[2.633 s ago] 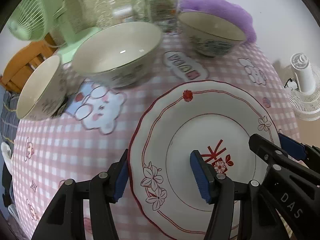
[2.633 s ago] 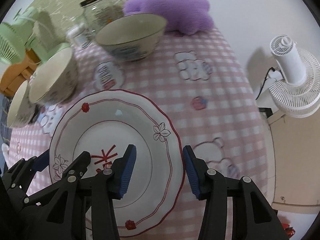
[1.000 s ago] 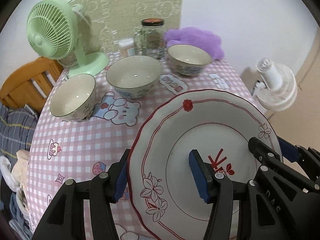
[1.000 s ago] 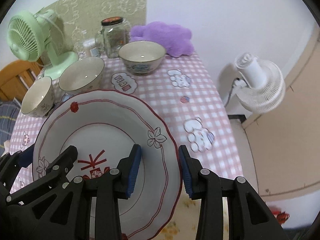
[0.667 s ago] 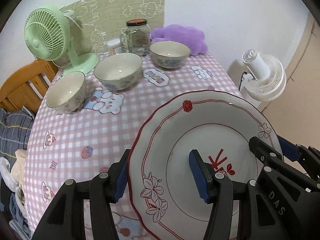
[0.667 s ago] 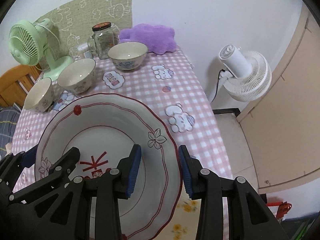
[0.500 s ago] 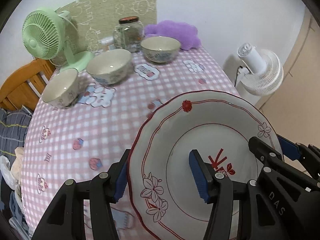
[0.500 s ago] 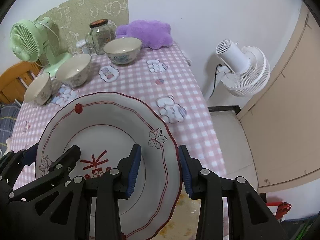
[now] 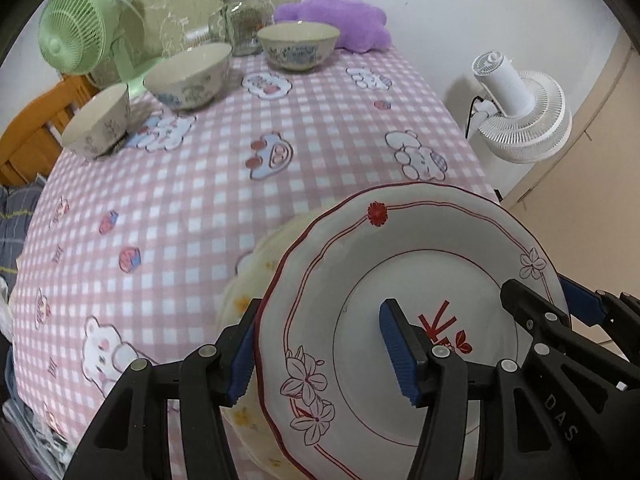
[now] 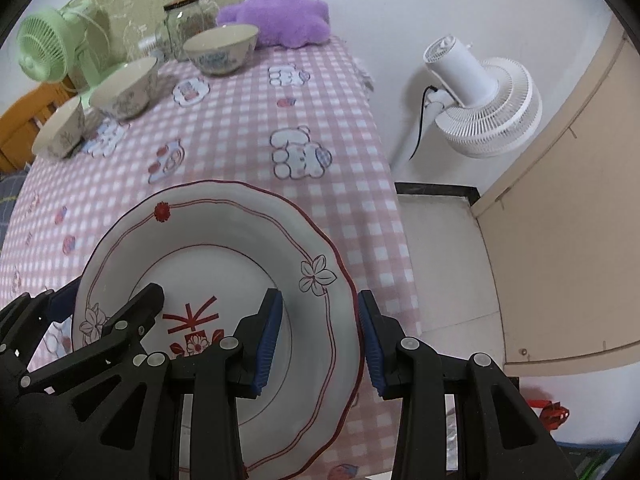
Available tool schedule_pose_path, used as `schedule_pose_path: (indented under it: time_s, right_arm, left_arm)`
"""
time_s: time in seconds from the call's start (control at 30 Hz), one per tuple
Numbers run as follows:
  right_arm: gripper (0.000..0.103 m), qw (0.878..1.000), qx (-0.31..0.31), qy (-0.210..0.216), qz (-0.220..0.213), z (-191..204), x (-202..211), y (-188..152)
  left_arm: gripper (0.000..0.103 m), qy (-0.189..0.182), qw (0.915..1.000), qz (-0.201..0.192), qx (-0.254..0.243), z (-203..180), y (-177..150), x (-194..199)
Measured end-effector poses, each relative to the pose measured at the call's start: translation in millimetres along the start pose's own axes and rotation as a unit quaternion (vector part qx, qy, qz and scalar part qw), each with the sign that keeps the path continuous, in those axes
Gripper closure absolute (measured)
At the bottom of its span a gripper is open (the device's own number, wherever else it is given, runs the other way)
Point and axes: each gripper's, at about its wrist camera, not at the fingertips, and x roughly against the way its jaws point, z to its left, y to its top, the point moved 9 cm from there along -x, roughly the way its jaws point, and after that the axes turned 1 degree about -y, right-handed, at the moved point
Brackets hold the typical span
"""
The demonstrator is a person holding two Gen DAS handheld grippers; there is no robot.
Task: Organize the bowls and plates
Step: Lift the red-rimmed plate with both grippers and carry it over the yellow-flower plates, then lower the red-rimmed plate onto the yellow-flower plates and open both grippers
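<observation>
Lifted and carried well away from the three bowls (image 9: pixel 188 76), the red-rimmed plate (image 9: pixel 420 280) rides clamped rim-to-rim between left gripper (image 9: pixel 324 352) and right gripper (image 10: pixel 316 340): stiff, glazed, slippery, breakable.

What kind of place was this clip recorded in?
Most likely a home dining corner: a table under a pink checked cartoon tablecloth, ceramic bowls, a green desk fan and a wooden chair.

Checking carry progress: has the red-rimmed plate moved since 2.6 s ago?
Yes. The plate has moved toward the table's near edge, away from the three bowls, and now overlaps a yellow-flowered plate beneath.
</observation>
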Motion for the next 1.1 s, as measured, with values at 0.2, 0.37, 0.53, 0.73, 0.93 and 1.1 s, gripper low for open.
schedule_pose_path:
  time_s: [0.2, 0.37, 0.53, 0.73, 0.93, 1.1]
  right_arm:
    - [0.061, 1.000, 0.009, 0.009, 0.011, -1, -8, -6]
    - [0.061, 1.000, 0.011, 0.016, 0.018, -2, -15, -10]
    - [0.061, 1.000, 0.014, 0.023, 0.013, -3, -16, -8]
    - [0.061, 0.999, 0.002, 0.051, 0.016, -6, -14, -11]
    - [0.078, 0.997, -0.029, 0.070, 0.006, -17, -6, -11]
    - [0.078, 0.998, -0.020, 0.067, 0.009, -14, -7, -11]
  left_arm:
    - [0.044, 0.015, 0.9999, 0.005, 0.003, -1, -7, -4]
    - [0.044, 0.031, 0.9995, 0.006, 0.006, -3, -12, -5]
    - [0.044, 0.042, 0.9990, 0.001, 0.013, -2, -11, -5]
    - [0.044, 0.044, 0.9989, -0.003, 0.019, -2, -11, -4]
    - [0.044, 0.048, 0.9987, -0.003, 0.017, -3, -12, -5]
    - [0.044, 0.057, 0.9983, -0.001, 0.015, -1, -13, -2]
